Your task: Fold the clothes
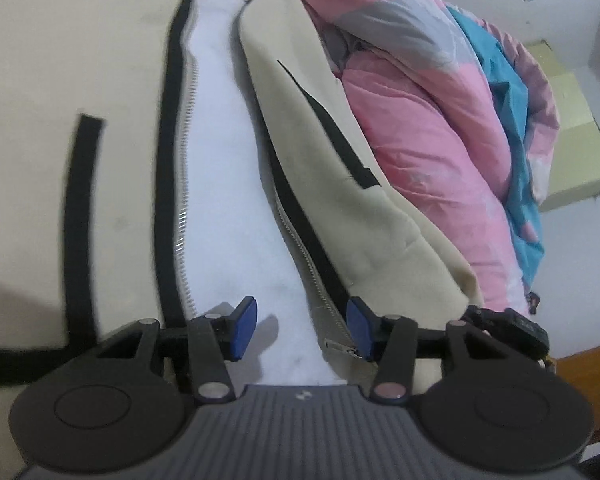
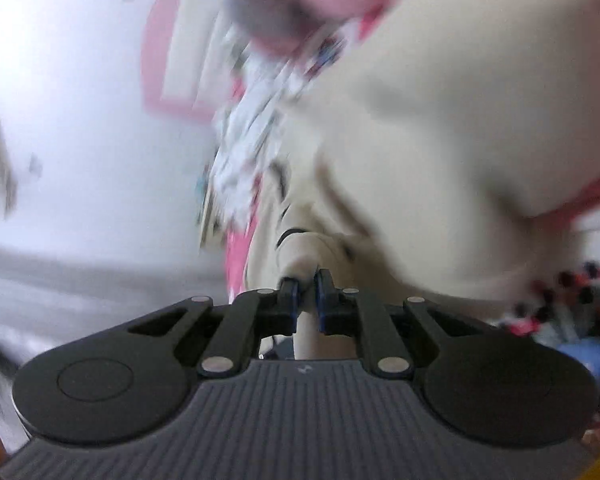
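A cream zip-up jacket with black trim and a white lining lies open in the left wrist view. My left gripper is open just above its hem, blue pads on either side of the right zipper edge. In the blurred right wrist view my right gripper is shut on a bunched piece of the cream jacket, which hangs lifted in front of it.
A pink, grey and blue quilt is heaped to the right of the jacket. A cardboard box stands on the floor beyond it. A wooden bed edge shows at lower right. A black object lies by the jacket's corner.
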A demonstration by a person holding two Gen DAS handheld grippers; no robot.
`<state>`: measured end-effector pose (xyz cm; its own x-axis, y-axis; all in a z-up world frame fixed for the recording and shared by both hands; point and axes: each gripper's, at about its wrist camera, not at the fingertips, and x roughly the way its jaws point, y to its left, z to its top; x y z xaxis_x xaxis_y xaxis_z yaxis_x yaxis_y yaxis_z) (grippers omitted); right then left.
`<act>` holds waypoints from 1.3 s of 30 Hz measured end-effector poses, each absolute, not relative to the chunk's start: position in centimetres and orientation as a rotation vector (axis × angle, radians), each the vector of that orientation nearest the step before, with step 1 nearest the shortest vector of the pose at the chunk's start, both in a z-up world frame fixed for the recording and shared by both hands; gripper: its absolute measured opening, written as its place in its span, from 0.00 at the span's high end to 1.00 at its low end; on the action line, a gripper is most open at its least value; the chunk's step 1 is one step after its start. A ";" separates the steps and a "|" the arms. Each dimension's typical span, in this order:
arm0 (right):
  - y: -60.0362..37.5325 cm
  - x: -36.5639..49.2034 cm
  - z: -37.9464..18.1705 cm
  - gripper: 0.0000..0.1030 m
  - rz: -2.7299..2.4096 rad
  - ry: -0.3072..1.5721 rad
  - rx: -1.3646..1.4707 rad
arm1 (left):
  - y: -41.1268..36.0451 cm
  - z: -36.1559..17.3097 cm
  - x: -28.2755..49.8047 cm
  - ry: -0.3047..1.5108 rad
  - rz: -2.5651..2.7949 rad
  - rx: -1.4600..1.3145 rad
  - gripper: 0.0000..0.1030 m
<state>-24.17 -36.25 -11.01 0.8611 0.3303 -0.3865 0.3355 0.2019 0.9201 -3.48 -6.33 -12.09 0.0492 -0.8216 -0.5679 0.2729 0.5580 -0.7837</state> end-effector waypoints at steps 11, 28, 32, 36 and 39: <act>-36.7 -27.3 -13.8 0.93 -0.138 0.541 1.514 | -12.7 -13.4 -4.5 1.237 -0.967 -0.476 0.52; -34.7 -25.4 -13.6 0.92 -0.132 0.563 1.405 | -14.1 -14.0 -5.6 1.233 -0.951 -0.634 0.78; -34.0 -24.9 -13.2 0.93 -0.135 0.578 1.343 | -13.0 -13.9 -5.4 1.229 -0.953 -0.694 0.81; -33.3 -24.4 -13.5 0.93 -0.149 0.591 1.326 | -12.1 -13.7 -5.4 1.198 -0.966 -0.772 0.86; -32.6 -23.8 -13.5 0.93 -0.160 0.614 1.293 | -11.5 -13.4 -5.2 1.175 -0.983 -0.832 0.87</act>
